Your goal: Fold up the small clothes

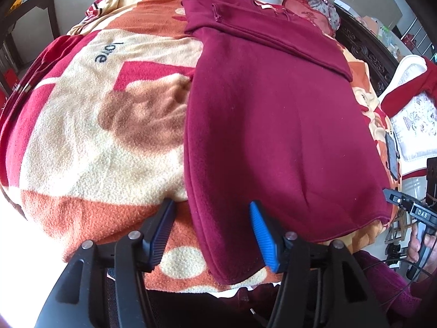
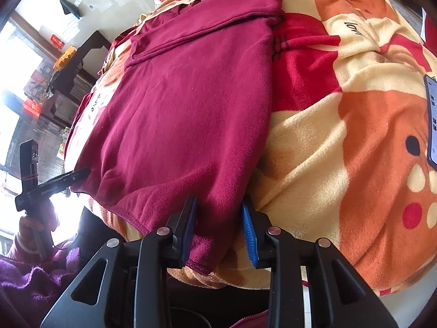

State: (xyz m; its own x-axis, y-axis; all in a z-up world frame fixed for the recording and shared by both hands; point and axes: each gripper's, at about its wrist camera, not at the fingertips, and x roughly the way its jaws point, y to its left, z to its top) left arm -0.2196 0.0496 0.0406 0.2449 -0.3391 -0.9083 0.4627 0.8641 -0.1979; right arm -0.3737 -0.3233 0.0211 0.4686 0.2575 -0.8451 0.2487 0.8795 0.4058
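A dark red sweatshirt (image 1: 275,125) lies flat on a blanket, sleeves folded across its top; it also shows in the right wrist view (image 2: 185,104). My left gripper (image 1: 211,210) is open at the garment's near left hem corner, with the corner lying between its blue pads (image 1: 262,232). My right gripper (image 2: 218,213) is open around the near right hem corner, with fabric between its jaws. Each gripper shows at the edge of the other's view: the right one in the left wrist view (image 1: 409,207), the left one in the right wrist view (image 2: 54,180).
An orange, cream and red fleece blanket (image 1: 90,142) covers the bed. A phone (image 2: 433,125) lies on the blanket to the right. Red pillows (image 1: 308,13) sit at the head. A dark wooden cabinet (image 2: 68,76) stands left of the bed.
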